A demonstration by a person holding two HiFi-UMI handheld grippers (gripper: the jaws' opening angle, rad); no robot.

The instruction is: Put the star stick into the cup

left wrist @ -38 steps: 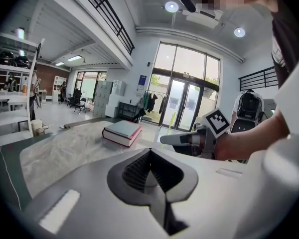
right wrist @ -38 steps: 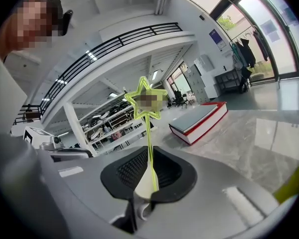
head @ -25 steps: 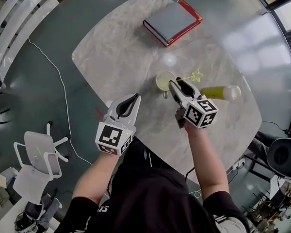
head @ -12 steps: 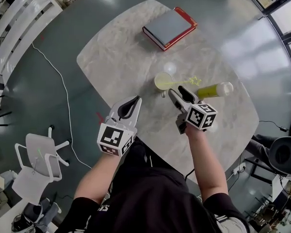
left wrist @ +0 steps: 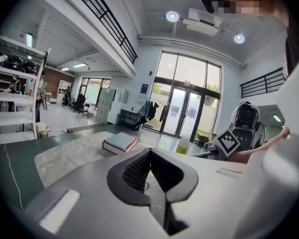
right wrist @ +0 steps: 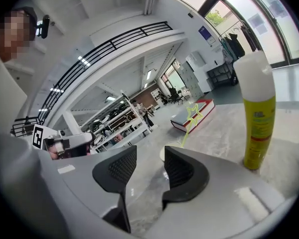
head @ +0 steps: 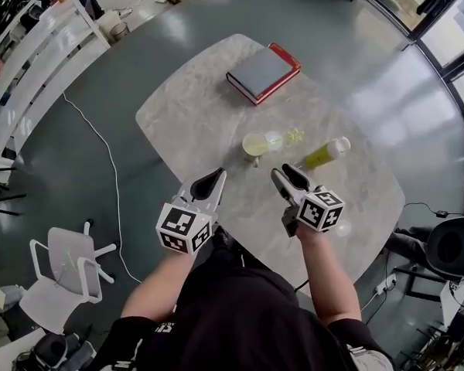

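Withdrawn from the cup since the earlier frame, the right hand-held gripper now sits at 6 o'clock of it, clear of contact; the whole desk also appears farther from the head camera. Legible writing: none. The yellow bottle carries a printed label with a red band, too small to read, and each hand-held gripper bears square black-and-white markers. The grey book with red edging shows no readable title. Container status: the cup holds the star stick, which leans over the rim toward 3 o'clock, star end pointing at the bottle. The right hand-held gripper is released, its jaws closing with nothing between them. The left hand-held gripper is clenched on nothing, at 8 o'clock of the cup.
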